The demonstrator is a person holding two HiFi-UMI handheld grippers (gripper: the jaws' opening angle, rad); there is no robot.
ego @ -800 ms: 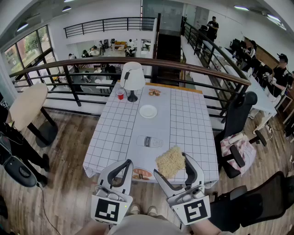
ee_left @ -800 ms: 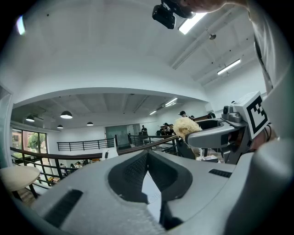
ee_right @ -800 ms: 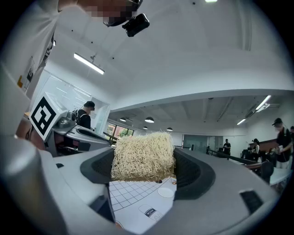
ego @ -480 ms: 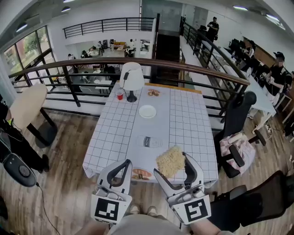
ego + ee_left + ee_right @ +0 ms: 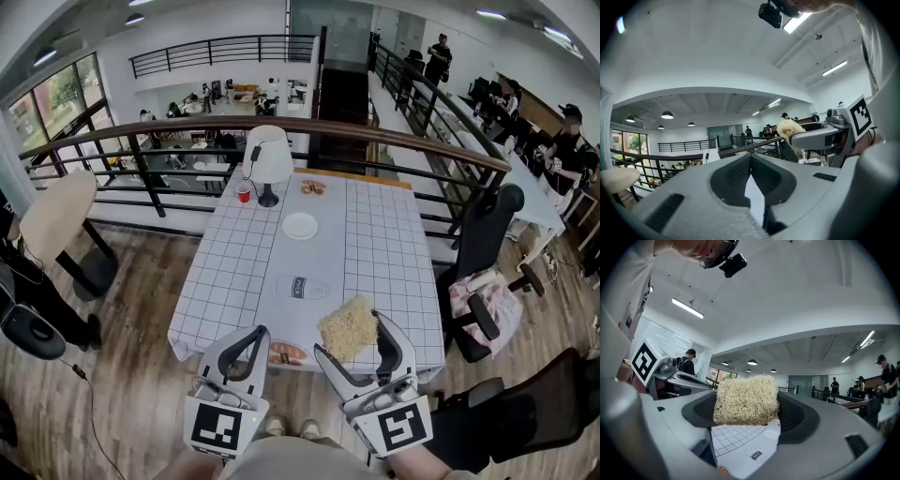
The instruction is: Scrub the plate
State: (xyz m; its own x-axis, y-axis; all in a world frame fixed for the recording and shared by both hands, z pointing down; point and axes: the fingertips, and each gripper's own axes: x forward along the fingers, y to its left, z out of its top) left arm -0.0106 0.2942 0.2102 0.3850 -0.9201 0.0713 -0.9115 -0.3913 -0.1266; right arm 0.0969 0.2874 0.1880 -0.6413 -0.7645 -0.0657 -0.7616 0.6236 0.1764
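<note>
The right gripper [image 5: 349, 335] clamps a straw-coloured scrubbing pad [image 5: 348, 328] over the table's [image 5: 225, 272] near edge. The white plate [image 5: 301, 226] lies well apart, straight ahead toward the far end and slightly left. The left gripper [image 5: 255, 336] is pinched together, empty.

So the small round white plate [image 5: 301, 226] is seen lying flat on the grid-checked white tablecloth [image 5: 234, 272], towards the far half of the table, looking bare and clean from here. The pale straw-yellow fibrous scrubbing pad [image 5: 348, 329], kinda loofah-like and blocky, is clamped between the jaws of the right gripper [image 5: 351, 337], held up in the air at the near table edge, well apart from the plate.
</note>
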